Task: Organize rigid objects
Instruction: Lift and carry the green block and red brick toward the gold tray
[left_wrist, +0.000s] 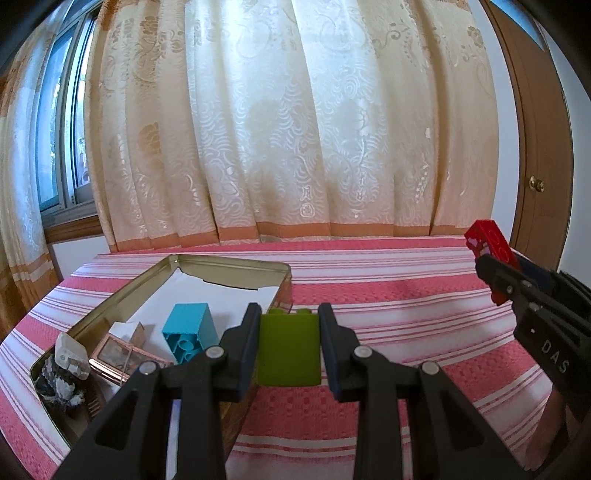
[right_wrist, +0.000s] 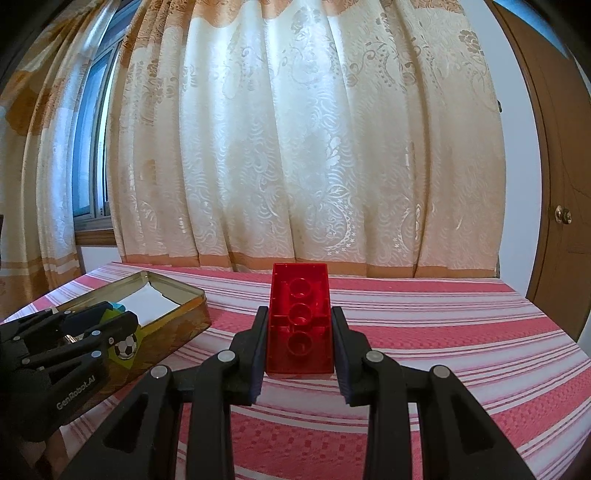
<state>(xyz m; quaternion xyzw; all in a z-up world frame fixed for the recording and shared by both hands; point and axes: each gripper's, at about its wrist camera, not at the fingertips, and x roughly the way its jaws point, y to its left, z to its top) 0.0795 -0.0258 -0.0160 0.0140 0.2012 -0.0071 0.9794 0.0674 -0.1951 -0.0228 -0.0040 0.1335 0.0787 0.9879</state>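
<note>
Left gripper (left_wrist: 288, 343) clenched on a green block (left_wrist: 288, 350), pads pressing its 2 smooth side walls, studs pointing away from the camera; the block hangs just above the striped cloth of the bench (left_wrist: 406, 302), right beside the near wall of the open tin (left_wrist: 229, 263). Right gripper (right_wrist: 300, 339) clenched on a red block (right_wrist: 300, 321), hollow underside with 3 round tubes turned up toward the camera, held well clear of the tin over the middle of the bench. A blue block (left_wrist: 190, 332) already lies inside the tin on its side, next to a small clear box (left_wrist: 114, 354) and some crumpled odds at the near end. Handling judgement: both blocks look like hard moulded plastic, light, stiff, not fragile, glossy enough to slip if the hold loosens. Flat opposing side walls are the right place to grip, as both are taken now; studs and the open underside would seat the pads poorly. Thin tin walls may dent or shift if a block knocks them. From the right wrist view the green block shows a football sticker.
</note>
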